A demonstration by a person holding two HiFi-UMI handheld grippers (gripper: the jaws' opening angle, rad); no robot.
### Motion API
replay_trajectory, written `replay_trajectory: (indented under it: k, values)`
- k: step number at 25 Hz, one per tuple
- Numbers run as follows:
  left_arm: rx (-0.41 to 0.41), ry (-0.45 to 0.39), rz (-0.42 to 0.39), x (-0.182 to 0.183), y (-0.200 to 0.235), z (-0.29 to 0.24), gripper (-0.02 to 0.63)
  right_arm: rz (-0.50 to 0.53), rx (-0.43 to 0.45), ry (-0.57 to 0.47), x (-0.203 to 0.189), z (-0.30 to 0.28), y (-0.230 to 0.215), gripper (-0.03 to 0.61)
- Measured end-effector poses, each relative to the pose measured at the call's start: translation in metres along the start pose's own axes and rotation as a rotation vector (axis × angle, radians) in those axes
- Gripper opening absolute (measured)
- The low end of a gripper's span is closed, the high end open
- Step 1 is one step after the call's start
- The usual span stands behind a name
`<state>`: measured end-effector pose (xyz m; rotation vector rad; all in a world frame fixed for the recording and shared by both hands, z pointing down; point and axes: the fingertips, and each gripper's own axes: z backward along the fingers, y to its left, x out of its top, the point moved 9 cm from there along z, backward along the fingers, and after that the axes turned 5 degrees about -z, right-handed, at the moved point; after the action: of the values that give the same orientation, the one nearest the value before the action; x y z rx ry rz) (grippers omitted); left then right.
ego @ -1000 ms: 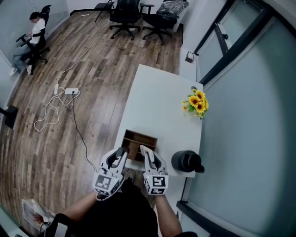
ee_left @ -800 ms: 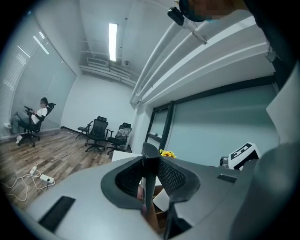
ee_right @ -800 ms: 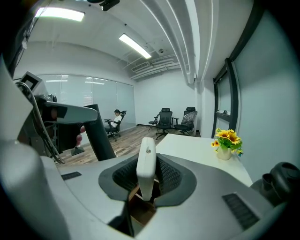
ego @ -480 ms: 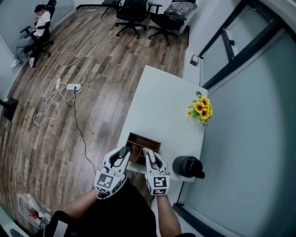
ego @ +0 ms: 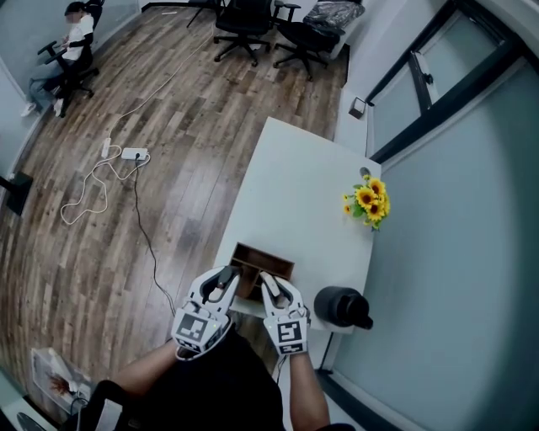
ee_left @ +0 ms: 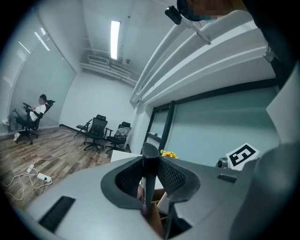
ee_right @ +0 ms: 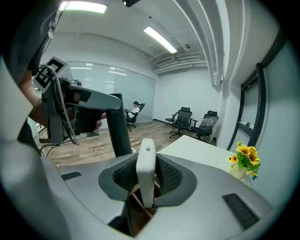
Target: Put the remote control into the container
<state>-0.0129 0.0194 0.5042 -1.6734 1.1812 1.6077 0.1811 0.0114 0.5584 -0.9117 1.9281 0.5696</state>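
Near: both hands hold their tools low at the table's near edge.
- Left gripper (ee_left: 150,187): jaws clamped on a black remote control (ee_left: 150,161). It stands on edge between the mesh pads, long axis running forward out of the jaws.
- Right gripper (ee_right: 146,190): jaws clamped on a white remote control (ee_right: 146,164), also edge-on with its long axis forward.
- Neither pair of jaws is empty.

Just ahead and below: the wooden container (ego: 266,256), open-topped with dividers, sits on the table (ego: 295,181) close to its near edge.
- Its wood shows directly under each remote's tip in both gripper views (ee_left: 157,220) (ee_right: 137,206).
- From the head view, the right gripper (ego: 269,281) has its tips over the middle of the container.
- The left gripper (ego: 226,276) sits at the container's left near corner.

Judgement: the right hand is the better placed. Its remote needs only a nose-down tilt to slide end-first into a compartment. The left must shift inward first.

Mid: a black jug (ego: 340,306) stands beside the container, apart from it.

Far:
- Sunflowers (ego: 367,200) at the table's window side.
- A power strip (ego: 130,154) with loose cable on the floor.
- Office chairs (ego: 244,21) and a seated person (ego: 69,38) by the wall.
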Motion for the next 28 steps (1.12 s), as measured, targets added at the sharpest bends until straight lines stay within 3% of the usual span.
replay_trajectory:
  k: [28]
  values:
    - [0.0,0.057,-0.005,-0.013,-0.002,-0.012,0.101,-0.039,0.042,0.051,-0.045,-0.034,-0.008,0.091]
